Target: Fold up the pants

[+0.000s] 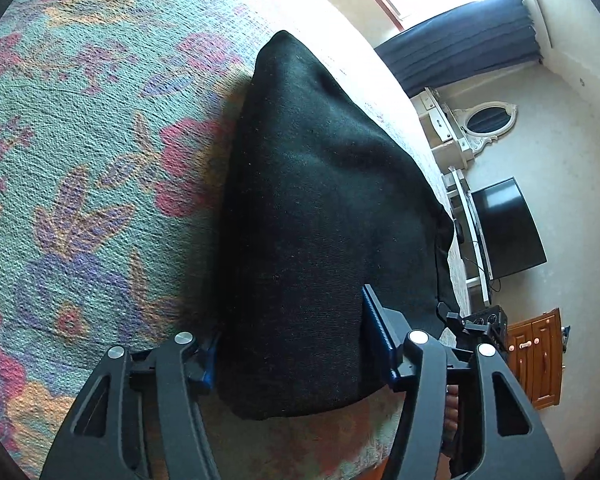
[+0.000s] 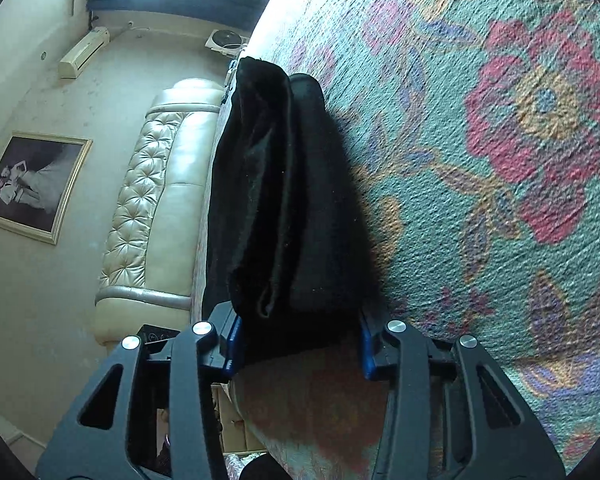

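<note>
Floral bedspread [image 1: 80, 140]: both grippers, left [image 1: 290, 356] and right [image 2: 298, 344], pinch the near end of the folded black pants [image 1: 320, 200], likely for the next fold.

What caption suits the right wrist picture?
Right gripper jaws clasping folded black pants on a floral bedspread.

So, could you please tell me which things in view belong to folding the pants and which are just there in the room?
Part of the job:
- black pants, gripped at the near end
- left gripper
- right gripper
- floral bedspread underneath

Just there:
- television
- oval mirror
- wooden cabinet
- tufted headboard
- framed picture
- dark curtain
</note>
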A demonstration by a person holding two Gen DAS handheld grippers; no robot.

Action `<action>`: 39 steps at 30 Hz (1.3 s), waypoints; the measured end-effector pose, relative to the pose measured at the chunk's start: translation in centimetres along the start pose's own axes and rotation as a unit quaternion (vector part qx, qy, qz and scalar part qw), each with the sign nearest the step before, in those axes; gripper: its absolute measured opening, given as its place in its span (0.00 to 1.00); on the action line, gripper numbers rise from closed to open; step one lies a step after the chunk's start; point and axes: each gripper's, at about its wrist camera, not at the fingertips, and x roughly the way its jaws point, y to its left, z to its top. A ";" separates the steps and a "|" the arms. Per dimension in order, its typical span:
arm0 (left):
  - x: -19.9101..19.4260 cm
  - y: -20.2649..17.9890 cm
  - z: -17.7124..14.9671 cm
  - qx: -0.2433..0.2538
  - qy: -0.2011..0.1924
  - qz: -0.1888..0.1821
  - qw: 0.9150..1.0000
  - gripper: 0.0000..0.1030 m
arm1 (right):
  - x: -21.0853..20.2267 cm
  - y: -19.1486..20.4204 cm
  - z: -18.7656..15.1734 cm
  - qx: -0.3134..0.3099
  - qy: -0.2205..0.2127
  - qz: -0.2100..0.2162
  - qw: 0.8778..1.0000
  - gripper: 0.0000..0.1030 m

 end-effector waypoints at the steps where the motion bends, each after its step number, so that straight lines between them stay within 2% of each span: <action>1: -0.1 -0.2 0.0 0.005 -0.001 0.004 1.000 0.51 | 0.0 0.0 0.0 0.000 -0.001 -0.001 1.000 0.40; 4: -0.2 -0.7 -0.2 0.017 -0.005 0.018 1.000 0.48 | 0.1 0.1 -0.2 0.007 -0.004 0.001 1.000 0.40; 19: -0.7 -2.8 -0.6 0.021 -0.013 0.065 0.998 0.43 | -1.0 -0.6 -0.6 0.022 -0.007 0.003 1.000 0.38; 31: -0.8 -3.3 -0.6 0.015 -0.008 0.076 0.997 0.43 | -1.7 -0.4 -1.1 0.023 -0.003 0.002 1.000 0.38; 39: -0.9 -3.5 -0.3 0.016 -0.006 0.082 0.997 0.43 | -2.3 -0.6 -2.6 0.025 -0.001 0.001 1.000 0.38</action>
